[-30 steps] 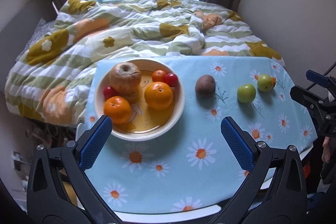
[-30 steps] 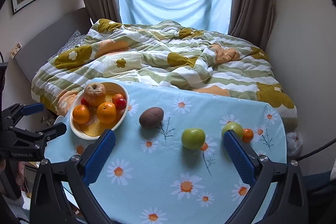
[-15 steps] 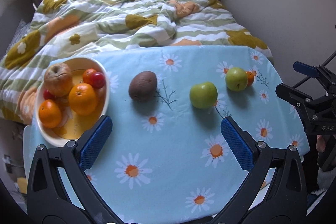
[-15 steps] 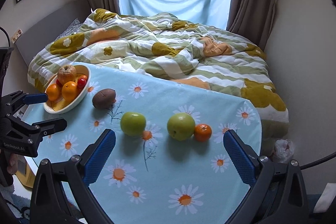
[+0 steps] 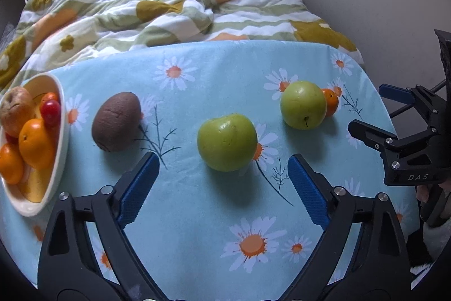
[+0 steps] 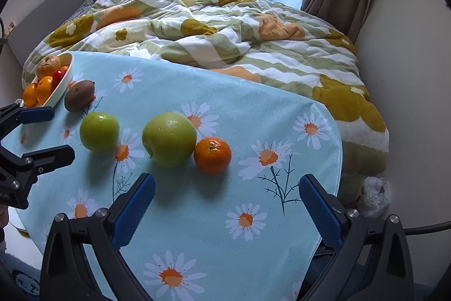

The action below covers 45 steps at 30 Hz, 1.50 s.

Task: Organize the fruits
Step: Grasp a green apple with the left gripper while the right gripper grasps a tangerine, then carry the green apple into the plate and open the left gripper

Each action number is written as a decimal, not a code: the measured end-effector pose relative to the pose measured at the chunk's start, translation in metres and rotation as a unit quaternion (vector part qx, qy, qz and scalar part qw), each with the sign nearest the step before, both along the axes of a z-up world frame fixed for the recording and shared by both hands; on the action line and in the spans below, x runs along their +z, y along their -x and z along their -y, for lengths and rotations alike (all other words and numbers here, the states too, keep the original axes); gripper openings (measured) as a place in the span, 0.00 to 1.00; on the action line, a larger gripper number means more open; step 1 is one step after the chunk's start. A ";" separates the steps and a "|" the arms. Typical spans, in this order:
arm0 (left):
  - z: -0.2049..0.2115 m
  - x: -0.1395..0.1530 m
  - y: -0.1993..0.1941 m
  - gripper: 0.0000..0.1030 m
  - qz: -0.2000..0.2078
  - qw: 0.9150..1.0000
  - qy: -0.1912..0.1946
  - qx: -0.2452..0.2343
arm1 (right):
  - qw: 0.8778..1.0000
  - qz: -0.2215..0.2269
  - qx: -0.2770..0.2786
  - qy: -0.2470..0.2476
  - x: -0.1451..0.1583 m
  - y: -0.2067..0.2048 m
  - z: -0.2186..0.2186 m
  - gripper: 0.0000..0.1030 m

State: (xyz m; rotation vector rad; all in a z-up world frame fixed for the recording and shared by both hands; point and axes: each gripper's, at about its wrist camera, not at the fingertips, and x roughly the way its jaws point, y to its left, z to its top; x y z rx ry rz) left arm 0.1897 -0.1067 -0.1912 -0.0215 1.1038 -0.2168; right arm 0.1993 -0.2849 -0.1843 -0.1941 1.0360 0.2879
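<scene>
The left gripper (image 5: 224,179) hangs over the desk (image 5: 197,216), which is covered with a light blue daisy cloth. Its jaws stand wide and are closing, with nothing between the blue pads; the nearer green apple (image 5: 227,142) lies just beyond their tips, at about 12 o'clock from them. A brown kiwi (image 5: 116,121) lies at 10 o'clock from that apple, and a second green apple (image 5: 303,104) at 2 o'clock, touching a small orange (image 5: 330,102) half hidden behind it.

At 9 o'clock in the left wrist view the cream bowl (image 5: 60,137) sits at the desk edge, holding oranges, a wrinkled brownish apple and small red fruits.

The right gripper (image 6: 227,198) has its jaws wide apart and empty, above bare cloth. In its view the small orange (image 6: 212,155) lies at 12 o'clock just past the tips, the second green apple (image 6: 169,139) touching it at 11 o'clock, the nearer green apple (image 6: 99,132) further towards 10 o'clock, then the kiwi (image 6: 79,95) and the bowl (image 6: 60,88) at the far corner.

Behind the desk lies a bed with a crumpled green, white and ochre flowered quilt (image 6: 225,27).
</scene>
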 end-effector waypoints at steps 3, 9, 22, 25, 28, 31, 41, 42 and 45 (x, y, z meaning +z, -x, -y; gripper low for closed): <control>0.008 -0.012 -0.007 0.92 -0.008 1.000 -0.007 0.001 | 1.000 -0.004 0.003 0.007 -0.008 -0.006 0.003 0.96; 0.013 -0.027 -0.015 0.77 -0.018 1.000 -0.008 0.005 | 1.000 -0.019 0.012 0.006 -0.022 -0.015 0.003 0.85; 0.012 -0.036 -0.022 0.58 -0.023 1.000 -0.007 0.014 | 0.999 -0.019 0.025 -0.004 -0.030 -0.021 -0.005 0.78; 0.011 -0.035 -0.019 0.58 -0.024 1.000 -0.012 0.013 | 0.999 -0.027 0.029 -0.008 -0.033 -0.024 -0.007 0.69; 0.009 -0.035 -0.017 0.58 -0.025 1.000 -0.013 0.012 | 0.999 -0.027 0.037 -0.005 -0.035 -0.025 -0.010 0.65; 0.007 -0.036 -0.016 0.58 -0.026 1.000 -0.011 0.014 | 0.999 -0.026 0.045 -0.003 -0.036 -0.026 -0.012 0.61; 0.000 -0.035 -0.008 0.58 -0.029 0.999 -0.014 0.018 | 0.997 -0.025 0.073 -0.003 -0.041 -0.030 -0.020 0.39; -0.001 -0.035 -0.007 0.58 -0.029 0.999 -0.014 0.019 | 0.997 -0.025 0.074 -0.007 -0.041 -0.030 -0.020 0.33; -0.003 -0.033 -0.004 0.58 -0.027 0.999 -0.015 0.021 | 0.997 -0.023 0.073 -0.006 -0.041 -0.028 -0.021 0.33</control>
